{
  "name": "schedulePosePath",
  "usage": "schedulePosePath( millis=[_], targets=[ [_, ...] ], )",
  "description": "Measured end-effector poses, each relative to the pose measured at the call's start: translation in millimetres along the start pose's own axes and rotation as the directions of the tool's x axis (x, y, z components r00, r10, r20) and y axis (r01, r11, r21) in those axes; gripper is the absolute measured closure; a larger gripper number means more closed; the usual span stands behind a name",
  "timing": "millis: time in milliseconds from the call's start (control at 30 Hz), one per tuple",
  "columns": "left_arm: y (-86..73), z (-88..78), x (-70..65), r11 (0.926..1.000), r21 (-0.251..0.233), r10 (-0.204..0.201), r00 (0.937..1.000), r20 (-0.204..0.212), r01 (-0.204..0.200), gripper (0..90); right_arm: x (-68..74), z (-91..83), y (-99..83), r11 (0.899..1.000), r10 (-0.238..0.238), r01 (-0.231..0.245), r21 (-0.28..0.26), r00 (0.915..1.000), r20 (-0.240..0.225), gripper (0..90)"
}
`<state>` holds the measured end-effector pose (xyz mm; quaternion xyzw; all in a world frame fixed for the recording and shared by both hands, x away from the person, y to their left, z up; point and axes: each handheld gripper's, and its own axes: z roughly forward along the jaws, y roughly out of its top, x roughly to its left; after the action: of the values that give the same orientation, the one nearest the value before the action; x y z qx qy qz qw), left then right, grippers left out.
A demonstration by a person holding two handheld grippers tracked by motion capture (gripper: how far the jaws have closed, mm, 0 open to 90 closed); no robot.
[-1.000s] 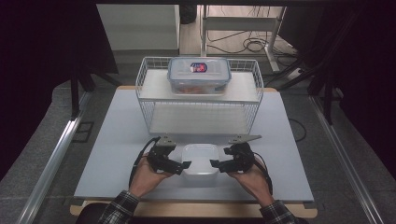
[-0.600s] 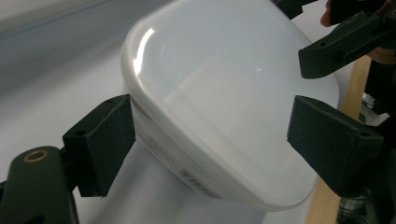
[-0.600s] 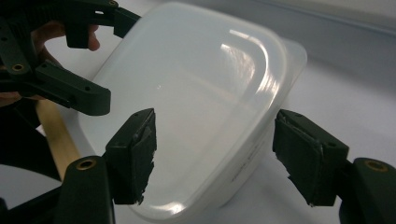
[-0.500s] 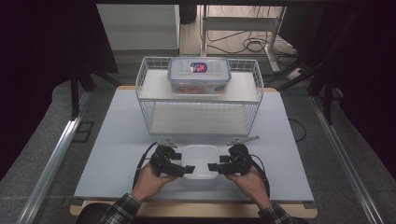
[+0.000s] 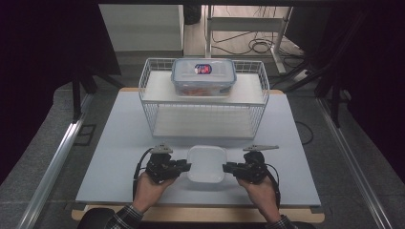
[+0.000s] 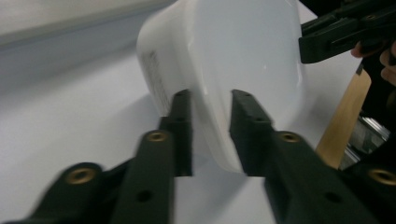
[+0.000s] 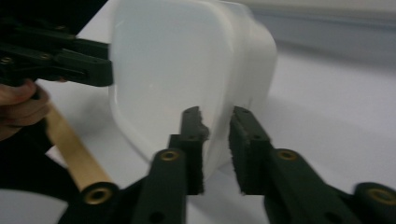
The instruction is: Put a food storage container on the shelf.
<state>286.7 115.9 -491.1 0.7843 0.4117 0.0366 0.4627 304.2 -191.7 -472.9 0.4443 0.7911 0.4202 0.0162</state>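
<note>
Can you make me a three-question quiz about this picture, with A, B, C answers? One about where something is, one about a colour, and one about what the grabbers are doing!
1. Where is the lidded box?
A. on top of the wire rack
B. on the floor
C. in a gripper

2. What colour is the tub near the person?
A. red
B. white
C. green

3. What are the left gripper and right gripper doing?
A. resting far apart from the tub
B. holding the lidded box
C. each clamping a wall of the tub

Answers: 1 A, it sits on the rack's upper shelf. 2 B, it looks white in every view. 3 C, both gripper views show a jaw on each side of the tub's wall; the jaws have just been closing.
</note>
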Motion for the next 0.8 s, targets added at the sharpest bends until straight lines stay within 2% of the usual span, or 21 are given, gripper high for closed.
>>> schedulePosePath(
  millis=[67, 167, 300, 467, 800],
  targets=[
    [-0.4, 1.1, 2.0, 0.9997, -0.011, -0.023, 0.9997, 0.001, 0.023, 78.9, 2.8, 2.1, -0.5, 1.0, -0.021, 0.022, -0.015, 0.9991, 0.036, 77.5],
    [-1.5, 2.6, 5.3, 0.999, -0.019, -0.041, 0.9992, 0.002, 0.041, 79.0, 4.9, 3.9, 0.5, 0.998, -0.039, 0.041, -0.038, 0.9977, 0.056, 77.7],
    [0.4, 1.1, 5.4, 0.9985, -0.035, -0.043, 0.9991, -0.004, 0.043, 79.0, 6.8, 4.2, 0.9, 0.996, -0.048, 0.053, -0.068, 0.9966, 0.067, 77.7],
    [8.5, -6.0, 3.1, 0.9978, -0.065, -0.019, 0.9995, -0.023, 0.017, 78.9, 11.9, -0.9, 5.8, 0.99, -0.07, 0.079, -0.121, 0.9944, 0.079, 77.7],
    [29.9, -21.3, -0.1, 0.9941, -0.106, 0.014, 0.9985, -0.053, -0.019, 78.9, 18.7, -9.9, 22.8, 0.977, -0.099, 0.112, -0.179, 0.9917, 0.082, 77.7]
  ],
)
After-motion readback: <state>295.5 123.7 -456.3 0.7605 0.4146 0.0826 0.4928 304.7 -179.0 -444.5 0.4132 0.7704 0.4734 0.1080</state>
